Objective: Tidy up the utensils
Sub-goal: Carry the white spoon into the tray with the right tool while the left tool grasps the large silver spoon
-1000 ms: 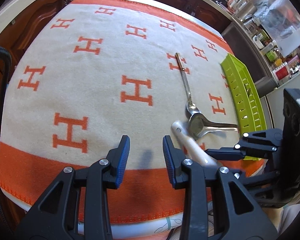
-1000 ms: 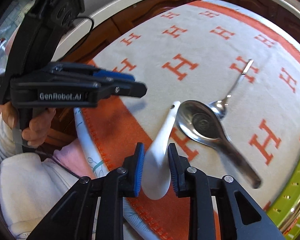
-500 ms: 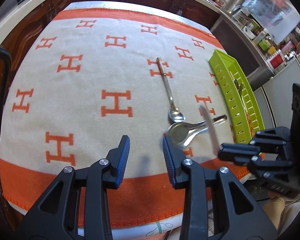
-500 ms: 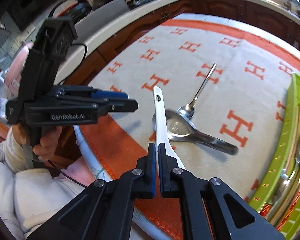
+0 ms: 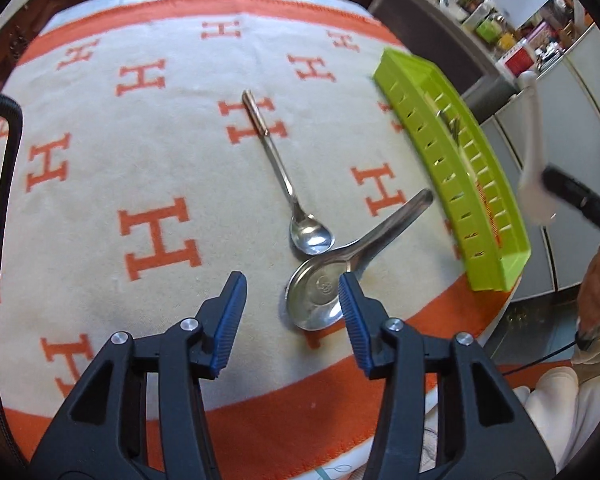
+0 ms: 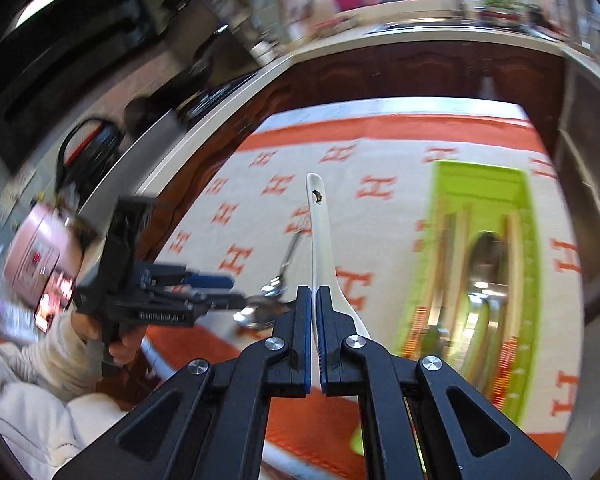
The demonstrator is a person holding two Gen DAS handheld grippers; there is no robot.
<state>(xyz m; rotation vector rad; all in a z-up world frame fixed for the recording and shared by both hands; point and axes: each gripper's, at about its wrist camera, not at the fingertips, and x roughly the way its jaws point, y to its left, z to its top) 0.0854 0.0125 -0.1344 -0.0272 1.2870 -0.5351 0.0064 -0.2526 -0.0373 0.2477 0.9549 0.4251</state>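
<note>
The right gripper (image 6: 314,304) is squeezed tight on the white spoon (image 6: 319,240). Its two blue pads pinch the spoon near the bowl end. The long handle sticks straight out past the fingers, pointing away from the camera, and the little hole at the handle tip is at the far end. The white spoon is up in the air, over the cloth (image 6: 380,168), just to the left of the green tray (image 6: 528,240). In the left wrist view the white spoon (image 5: 534,148) shows on the far side of the green tray (image 5: 496,264), standing almost upright with its handle tip up, and it looks blurry.

The green tray is long and thin and sits on the right part of the cloth. There are already some shiny metal utensils (image 6: 488,280) lying in it, lined up the long way like the tray.

The left gripper (image 5: 290,300) is wide open and holds nothing. It hangs over the near side of the cloth (image 5: 100,200), left of the green tray.

Two spoons lie on the cloth to the left of the green tray. The big metal spoon (image 5: 340,268) has its bowl near the left gripper, and its handle points up and to the right, toward the green tray. The small metal spoon (image 5: 288,188) has its bowl touching the big spoon, and its thin handle points away, up and a bit to the left.
</note>
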